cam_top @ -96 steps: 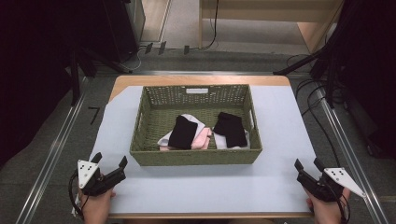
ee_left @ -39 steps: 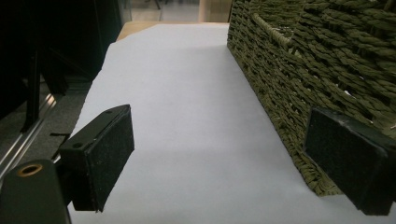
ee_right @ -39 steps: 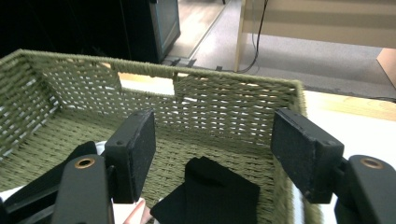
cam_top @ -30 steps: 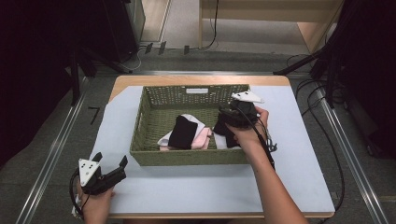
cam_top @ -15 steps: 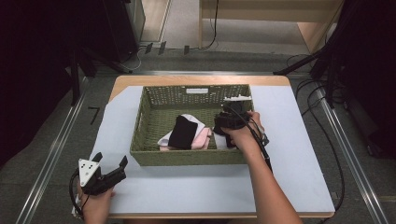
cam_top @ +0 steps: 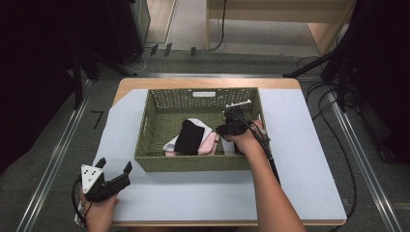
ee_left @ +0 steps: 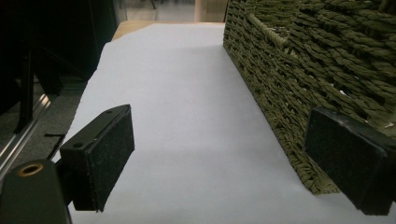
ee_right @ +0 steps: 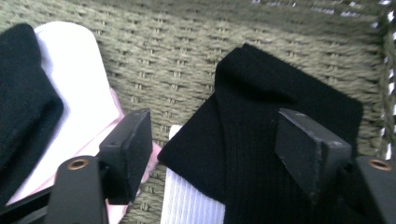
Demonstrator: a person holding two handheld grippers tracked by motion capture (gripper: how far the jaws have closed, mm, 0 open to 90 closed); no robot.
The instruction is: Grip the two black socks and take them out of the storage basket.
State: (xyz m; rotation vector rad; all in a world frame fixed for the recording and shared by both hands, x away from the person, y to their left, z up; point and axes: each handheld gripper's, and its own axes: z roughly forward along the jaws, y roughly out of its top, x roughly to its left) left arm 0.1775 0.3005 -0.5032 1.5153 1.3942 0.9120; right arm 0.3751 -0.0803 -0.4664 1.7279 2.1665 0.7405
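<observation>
From above, the right gripper (cam_top: 231, 126) is down in the basket (cam_top: 150, 133) while the left gripper (cam_top: 113, 181) idles spread outside. In the right gripper view the jaws have just been opening – black sock (ee_right: 261, 154) directly between and below them, running diagonally.

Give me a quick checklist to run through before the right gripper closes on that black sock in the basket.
1. Right gripper jaws apart: ok; they have just been opening.
2. Black sock between the jaws: ok, it lies in the gap, pads not pressing yet.
3. Only the black sock in the bite: not ok, a white ribbed sock lies partly under it and a pink sock sits by one jaw.
4. Jaws free of the basket wall: ok.
5. Left gripper out of the way: ok, open over the white sheet outside the basket.
6. Depth to the sock: cannot tell.
</observation>
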